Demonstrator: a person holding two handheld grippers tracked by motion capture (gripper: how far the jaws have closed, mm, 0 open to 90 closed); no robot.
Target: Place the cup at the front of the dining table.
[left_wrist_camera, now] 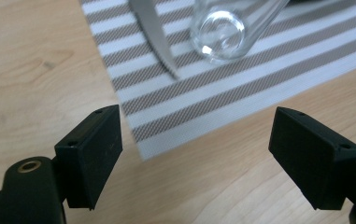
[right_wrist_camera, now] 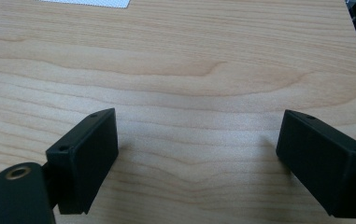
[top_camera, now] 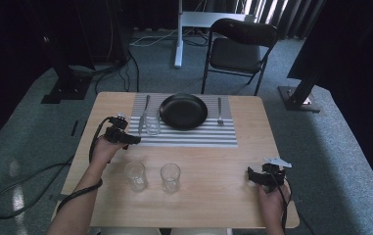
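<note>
Left gripper facing a glass on the striped placemat, fingers wide apart and empty.

The glass (top_camera: pixel 152 125) stands upright on the striped placemat (top_camera: pixel 184 137), at about 8 o'clock from the black plate (top_camera: pixel 183 111) and touching or just beside the knife (top_camera: pixel 144 113). In the left gripper view it sits at 12 o'clock from the left gripper (left_wrist_camera: pixel 194 149), whose fingers (left_wrist_camera: pixel 91 154) are fully spread and hold nothing, near the placemat's corner. The likely risk: closing in from here could nudge the knife or tip the glass, since the two lie so close together. Two more glasses (top_camera: pixel 135 175) (top_camera: pixel 170 177) stand on the bare counter (top_camera: pixel 223 166). The right gripper (top_camera: pixel 265 176) rests low at 4 o'clock, fingers also wide open and empty, well apart from everything. A fork (top_camera: pixel 220 111) lies at the plate's 3 o'clock.
</note>
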